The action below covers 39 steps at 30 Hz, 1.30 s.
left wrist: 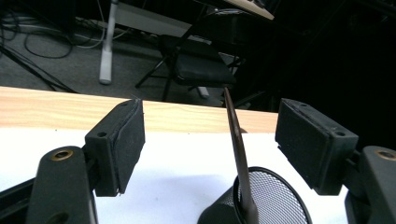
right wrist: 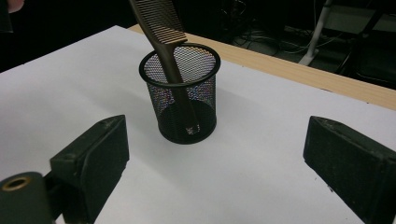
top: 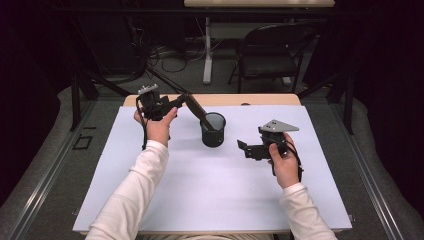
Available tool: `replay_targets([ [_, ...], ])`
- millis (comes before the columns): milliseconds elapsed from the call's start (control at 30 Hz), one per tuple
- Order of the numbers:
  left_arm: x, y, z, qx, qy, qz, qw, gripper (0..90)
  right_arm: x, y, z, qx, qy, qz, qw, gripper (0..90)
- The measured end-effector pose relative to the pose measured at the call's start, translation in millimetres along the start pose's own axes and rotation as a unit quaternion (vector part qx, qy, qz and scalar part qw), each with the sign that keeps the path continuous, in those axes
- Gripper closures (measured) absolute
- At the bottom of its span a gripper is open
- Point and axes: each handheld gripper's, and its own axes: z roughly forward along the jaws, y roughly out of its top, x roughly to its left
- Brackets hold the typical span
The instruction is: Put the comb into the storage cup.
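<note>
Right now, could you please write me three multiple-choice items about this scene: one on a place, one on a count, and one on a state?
1. Where is the handle end of the comb?
A. Inside the mesh cup
B. Flat on the white mat
C. On the chair

2. How many mesh cups stand on the white mat?
A. One
B. Two
C. Three

3. How do the jaws of the left hand-held gripper stand around the comb?
A. Pressed on it
B. Apart, with gaps on both sides
C. Shut, with the comb beside them

Key:
1 A, the right gripper view shows the handle running down through the mesh to the cup's bottom.
2 A, the high view shows a single cup.
3 B, the left gripper view shows mat between each pad and the comb.
</note>
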Motion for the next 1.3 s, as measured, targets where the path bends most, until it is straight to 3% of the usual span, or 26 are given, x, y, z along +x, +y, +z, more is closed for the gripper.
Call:
replay_targets([
  [100,2.9,1.4,-3.8,0.007,-0.013,0.007,0.9999,25.5,0.2,-0.1,0.3,0.001,0.000,0.000,1.0000,6.8],
  [467,4.1,5.2,-16.1,0.009,-0.006,0.061,0.9981,29.9,1.4,-0.1,1.4,0.002,0.000,-0.001,1.0000,6.8],
  [600,4.7,5.2,-18.6,0.009,-0.016,0.066,0.9977,32.4,1.5,-0.1,1.4,0.002,-0.001,-0.002,1.0000,6.8],
  [867,4.6,3.4,-24.8,0.005,-0.010,0.075,0.9971,32.0,0.8,0.3,0.3,-0.001,-0.001,0.000,1.0000,6.8],
  [1100,-0.6,2.2,-31.5,-0.003,-0.037,0.094,0.9949,31.1,0.5,0.7,-0.5,0.000,-0.002,0.000,1.0000,7.0],
  [1300,-6.9,2.3,-38.3,-0.001,-0.052,0.093,0.9943,29.8,0.2,0.6,0.0,-0.002,-0.002,0.000,1.0000,7.0],
])
